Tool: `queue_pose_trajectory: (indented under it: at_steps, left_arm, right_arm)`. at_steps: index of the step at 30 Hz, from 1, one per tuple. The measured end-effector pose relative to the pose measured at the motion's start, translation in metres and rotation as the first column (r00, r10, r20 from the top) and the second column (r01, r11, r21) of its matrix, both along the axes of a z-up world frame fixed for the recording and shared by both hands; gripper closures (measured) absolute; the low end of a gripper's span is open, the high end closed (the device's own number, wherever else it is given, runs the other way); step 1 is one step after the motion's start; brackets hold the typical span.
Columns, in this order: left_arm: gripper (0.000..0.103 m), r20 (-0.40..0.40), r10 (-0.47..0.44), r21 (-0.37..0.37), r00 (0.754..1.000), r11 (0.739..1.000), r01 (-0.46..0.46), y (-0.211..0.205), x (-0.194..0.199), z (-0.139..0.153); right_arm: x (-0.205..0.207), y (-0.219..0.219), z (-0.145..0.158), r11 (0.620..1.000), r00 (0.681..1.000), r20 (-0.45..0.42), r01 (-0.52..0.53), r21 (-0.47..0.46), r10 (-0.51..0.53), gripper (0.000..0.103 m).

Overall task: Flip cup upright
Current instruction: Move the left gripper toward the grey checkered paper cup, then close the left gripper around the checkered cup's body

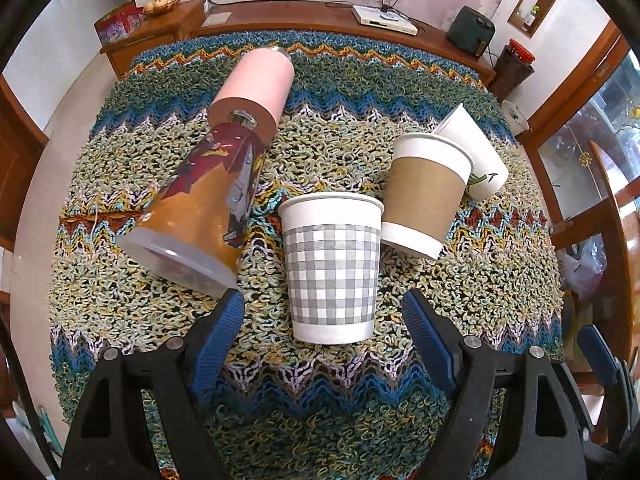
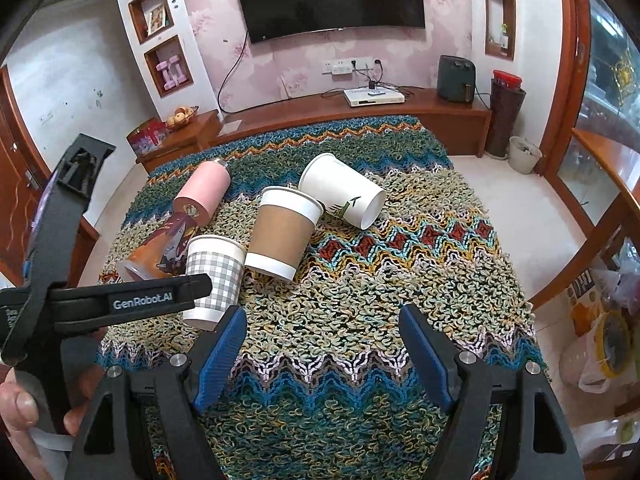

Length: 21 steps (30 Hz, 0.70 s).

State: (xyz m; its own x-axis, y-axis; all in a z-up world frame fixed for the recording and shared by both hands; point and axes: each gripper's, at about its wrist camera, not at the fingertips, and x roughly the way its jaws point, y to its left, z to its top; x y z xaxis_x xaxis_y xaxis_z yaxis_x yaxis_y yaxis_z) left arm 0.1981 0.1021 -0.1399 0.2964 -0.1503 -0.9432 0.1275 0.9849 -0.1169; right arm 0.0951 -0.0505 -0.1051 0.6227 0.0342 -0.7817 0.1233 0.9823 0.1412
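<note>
A grey-checked paper cup (image 1: 333,266) stands upright on the knitted cloth (image 1: 320,400), just ahead of my open left gripper (image 1: 322,312); it also shows in the right wrist view (image 2: 214,276). A brown-sleeved cup (image 1: 426,192) (image 2: 284,230) leans tilted against a white leaf-print cup (image 1: 476,152) (image 2: 342,196) lying on its side. An orange printed plastic cup (image 1: 200,208) (image 2: 154,254) lies on its side. My right gripper (image 2: 320,332) is open and empty over the cloth, to the right of the checked cup.
A pink bottle (image 1: 256,88) (image 2: 204,194) lies on its side behind the orange cup. The left gripper's body (image 2: 104,300) crosses the lower left of the right wrist view. A wooden cabinet (image 2: 360,116) runs behind the table.
</note>
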Motion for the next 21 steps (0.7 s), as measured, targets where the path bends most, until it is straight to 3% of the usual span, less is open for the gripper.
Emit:
queue_pose_trajectory:
  at_steps: [21]
  left_arm:
    - [0.019,-0.056,-0.023,0.048,0.998,0.999,0.026,-0.02,0.02,-0.027]
  right_arm:
    - [0.009,-0.009,-0.009,1.0,1.0,-0.021,-0.001,0.016,0.002,0.024]
